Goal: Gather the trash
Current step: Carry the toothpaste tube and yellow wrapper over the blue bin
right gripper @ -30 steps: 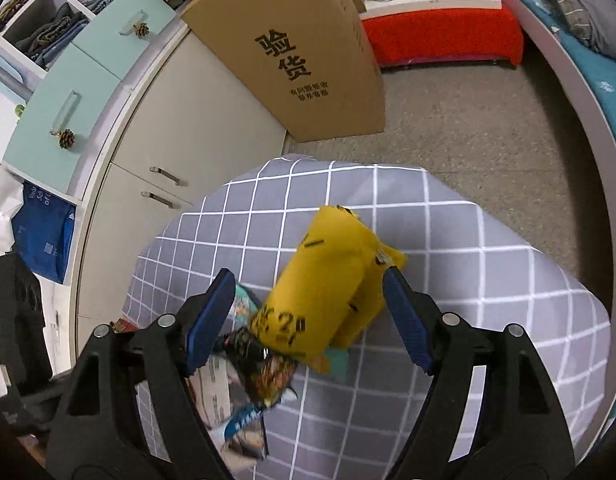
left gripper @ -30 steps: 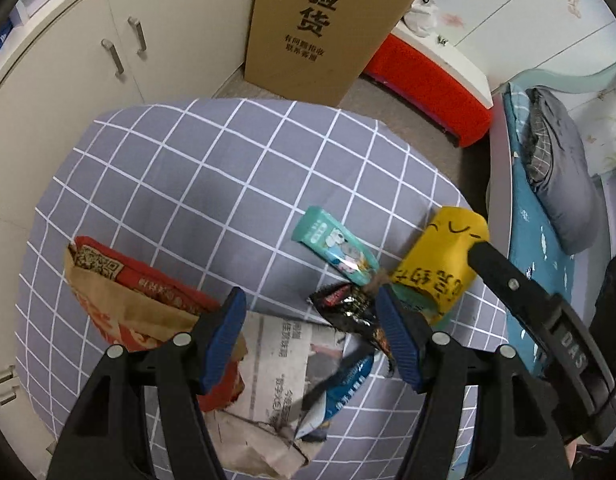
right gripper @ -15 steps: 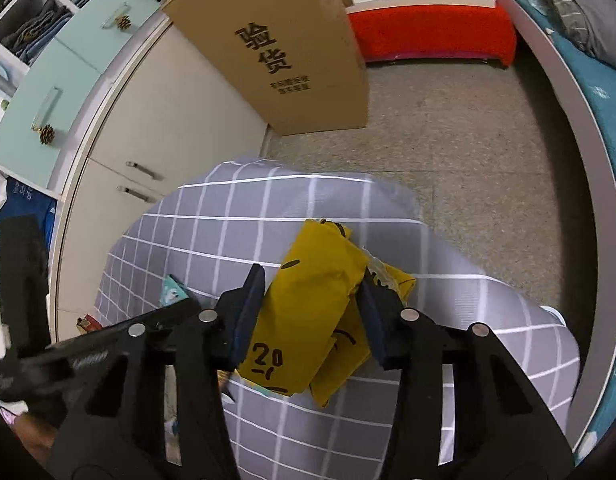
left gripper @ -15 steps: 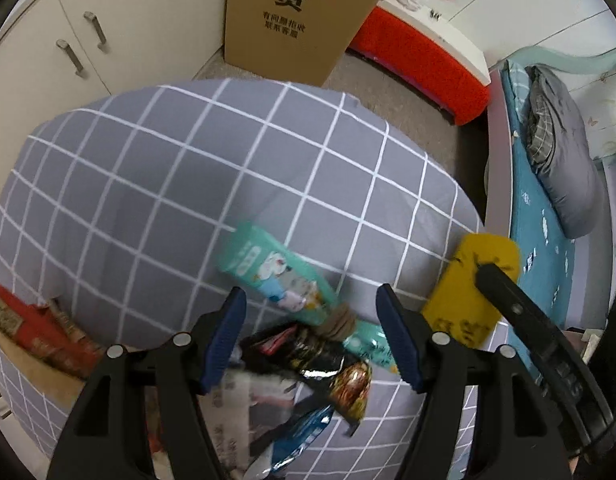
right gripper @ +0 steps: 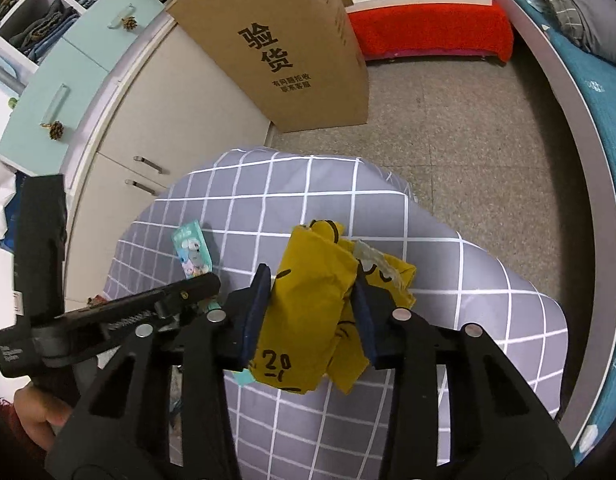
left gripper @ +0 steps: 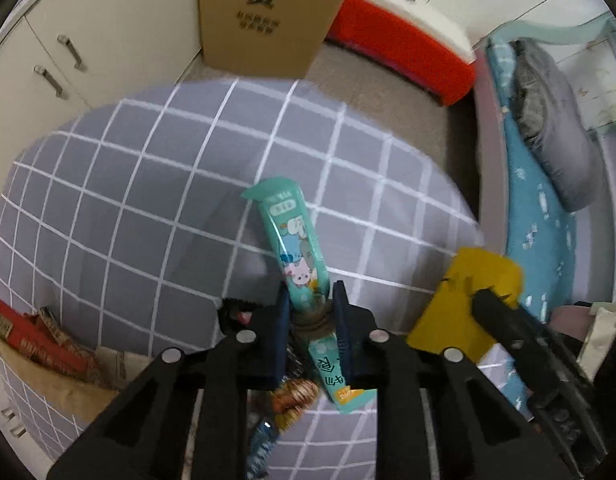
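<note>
My left gripper point(left gripper: 311, 294) is shut on a long teal snack wrapper point(left gripper: 292, 236) with cartoon animals, gripped near its middle over the grey checked tablecloth point(left gripper: 148, 184). My right gripper point(right gripper: 312, 278) is shut on a crumpled yellow bag point(right gripper: 313, 292) with black marks; the bag also shows in the left wrist view point(left gripper: 463, 296). The teal wrapper shows in the right wrist view point(right gripper: 192, 252), left of the yellow bag. A dark foil wrapper point(left gripper: 294, 394) and a blue wrapper point(left gripper: 262, 446) lie under my left gripper.
A red and brown paper bag point(left gripper: 40, 356) lies at the table's left edge. A tall cardboard box point(right gripper: 292, 52) stands on the floor beyond the table, next to white cabinets point(right gripper: 156, 120). A red bench point(right gripper: 427, 32) and a bed point(left gripper: 547, 200) lie to the right.
My left gripper moved forward and closed on the teal wrapper. My right gripper closed on the yellow bag.
</note>
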Demonstrator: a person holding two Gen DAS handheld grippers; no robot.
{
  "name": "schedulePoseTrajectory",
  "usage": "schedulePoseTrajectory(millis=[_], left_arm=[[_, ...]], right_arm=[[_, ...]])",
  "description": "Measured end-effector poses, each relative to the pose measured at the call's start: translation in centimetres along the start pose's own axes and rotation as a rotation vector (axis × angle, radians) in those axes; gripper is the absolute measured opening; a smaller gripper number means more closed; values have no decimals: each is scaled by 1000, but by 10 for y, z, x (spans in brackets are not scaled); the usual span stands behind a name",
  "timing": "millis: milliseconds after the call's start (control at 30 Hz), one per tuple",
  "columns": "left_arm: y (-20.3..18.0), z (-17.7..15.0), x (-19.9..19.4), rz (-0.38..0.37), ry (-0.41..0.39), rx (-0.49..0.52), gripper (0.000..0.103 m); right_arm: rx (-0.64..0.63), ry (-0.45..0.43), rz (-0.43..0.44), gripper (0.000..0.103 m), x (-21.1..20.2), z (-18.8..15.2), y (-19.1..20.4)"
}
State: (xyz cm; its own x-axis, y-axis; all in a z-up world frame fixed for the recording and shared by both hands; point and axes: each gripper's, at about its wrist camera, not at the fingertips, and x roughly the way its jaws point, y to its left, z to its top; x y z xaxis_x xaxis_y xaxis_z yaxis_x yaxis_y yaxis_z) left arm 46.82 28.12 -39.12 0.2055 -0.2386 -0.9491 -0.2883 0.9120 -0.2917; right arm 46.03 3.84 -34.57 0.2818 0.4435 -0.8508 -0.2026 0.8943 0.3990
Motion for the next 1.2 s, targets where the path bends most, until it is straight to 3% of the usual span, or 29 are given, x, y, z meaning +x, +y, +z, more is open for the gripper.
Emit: schedulePoseTrajectory(millis=[333,633,1000,1200], left_arm=[[-29,-38,-71,-95,-85,95,20],[-83,-106,-112,-207,-121,265,20],[-206,-171,-121,-246,-117,489,20],[-283,-197,-95,-224,-76,549,20]], right_arm=[[-3,-74,-17,38,-60,-25,8],[59,-213,-72,38,-150,-78,-16],[195,-324,-167,39,-245,-136,-128],[235,-322,-172,39,-278,-153,-203]])
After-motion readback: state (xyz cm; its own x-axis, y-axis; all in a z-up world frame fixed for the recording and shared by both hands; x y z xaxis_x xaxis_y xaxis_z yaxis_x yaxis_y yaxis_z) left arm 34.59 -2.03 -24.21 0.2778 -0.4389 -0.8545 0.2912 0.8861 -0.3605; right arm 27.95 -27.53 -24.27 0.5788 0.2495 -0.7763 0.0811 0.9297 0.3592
